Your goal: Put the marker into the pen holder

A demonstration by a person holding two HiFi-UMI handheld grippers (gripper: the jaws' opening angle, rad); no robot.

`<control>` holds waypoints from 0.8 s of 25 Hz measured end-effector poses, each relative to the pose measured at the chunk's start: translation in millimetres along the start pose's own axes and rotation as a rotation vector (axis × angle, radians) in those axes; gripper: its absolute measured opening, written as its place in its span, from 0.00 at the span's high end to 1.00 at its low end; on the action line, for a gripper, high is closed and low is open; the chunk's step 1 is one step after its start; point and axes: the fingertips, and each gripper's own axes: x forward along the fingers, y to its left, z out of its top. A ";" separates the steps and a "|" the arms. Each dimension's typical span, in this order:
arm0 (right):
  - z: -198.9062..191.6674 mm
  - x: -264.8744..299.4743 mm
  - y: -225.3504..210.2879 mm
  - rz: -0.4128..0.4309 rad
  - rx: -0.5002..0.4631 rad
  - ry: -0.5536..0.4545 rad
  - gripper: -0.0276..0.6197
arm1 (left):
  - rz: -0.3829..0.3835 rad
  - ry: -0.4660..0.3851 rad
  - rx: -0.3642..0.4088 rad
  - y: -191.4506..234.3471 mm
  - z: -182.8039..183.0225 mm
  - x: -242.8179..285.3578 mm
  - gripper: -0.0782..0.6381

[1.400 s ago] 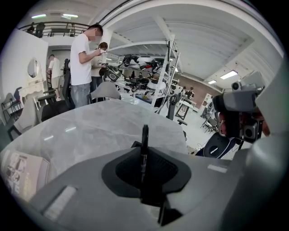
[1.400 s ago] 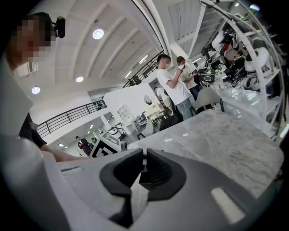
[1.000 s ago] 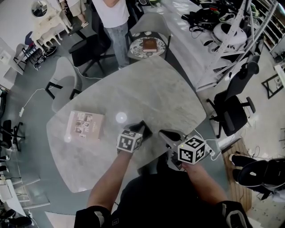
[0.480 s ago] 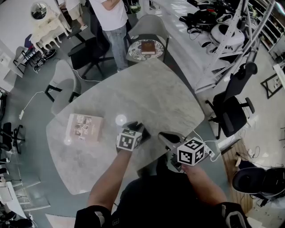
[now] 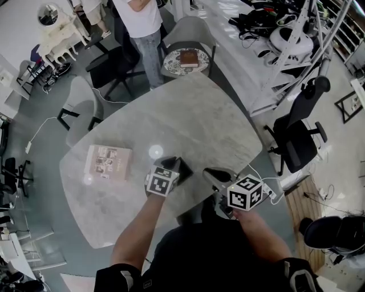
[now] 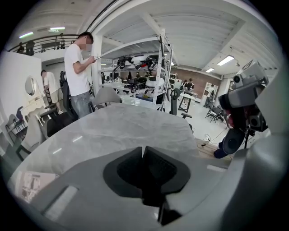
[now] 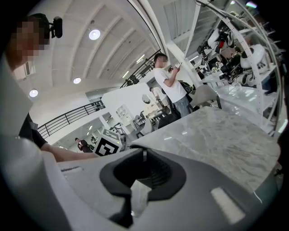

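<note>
Above the marble table point(image 5: 188, 120) the left gripper point(image 5: 173, 165) has just been closing, its jaws meeting on nothing; the right gripper point(image 5: 212, 173) is closed and empty too; no view shows the marker or pen holder

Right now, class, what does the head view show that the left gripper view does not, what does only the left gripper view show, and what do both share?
Only the head view: a brown book lying on a small round side table.
Only the left gripper view: ceiling lights, and the left gripper seen along its jaws, which have just been closing and meet with nothing between them.
Both: the marble table, the booklet on it, and a standing person in a white shirt.
</note>
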 end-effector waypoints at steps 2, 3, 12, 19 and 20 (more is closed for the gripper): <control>-0.5 1.5 0.3 0.003 0.000 0.001 0.92 | 0.001 -0.007 -0.002 1.3 -0.7 -2.6 0.83; -0.4 2.0 0.6 0.004 0.000 0.002 0.92 | -0.002 -0.010 -0.004 1.4 -1.0 -4.3 0.83; -13.1 24.7 -0.5 0.003 -0.008 0.060 0.92 | -0.052 -0.041 -0.030 -7.3 -4.4 -20.8 0.75; -10.7 54.3 10.8 0.028 -0.027 0.091 0.92 | -0.076 0.038 -0.016 -17.1 -15.3 -16.0 0.75; -8.7 53.8 11.8 0.028 -0.030 0.089 0.92 | -0.086 0.057 -0.018 -20.0 -16.7 -14.2 0.75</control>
